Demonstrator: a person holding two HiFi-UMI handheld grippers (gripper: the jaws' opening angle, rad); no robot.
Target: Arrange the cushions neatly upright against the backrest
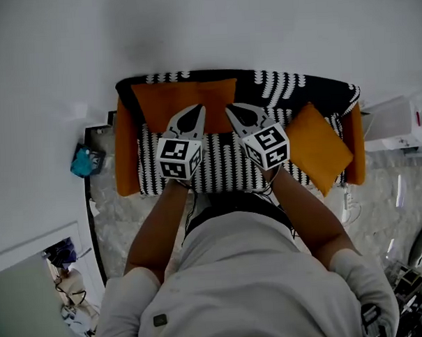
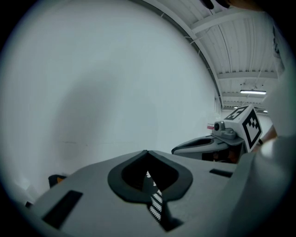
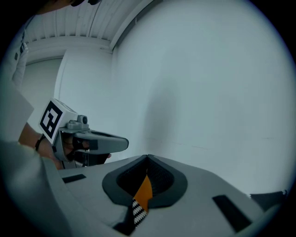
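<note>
1. Orange-armed sofa: small and squarish, backed against a pale wall across the upper middle of the head view, with a padded arm at each end.
2. Black-and-white cover: knit-like cloth in bold broken stripes, draped over the seat and backrest.
3. First cushion: plain, smooth orange fabric. From above it reads as a wide rectangle. It sits along the backrest, upper centre-left. How steeply it leans cannot be told.
4. Second cushion: same orange cloth, square, turned corner-down like a diamond. It is at the seat's right end, just beside the right arm and well apart from the first cushion. Its lower corner reaches the seat's front edge.
5. Left gripper: grey moulded plastic with tapered jaws pressed together and nothing between them. The tip is over the first cushion's lower edge; contact cannot be told.
6. Right gripper: same build, jaws likewise closed and empty. Its tip is near the left one at that same edge.
7. Marker cubes: black-and-white squares, one at each gripper's rear.
</note>
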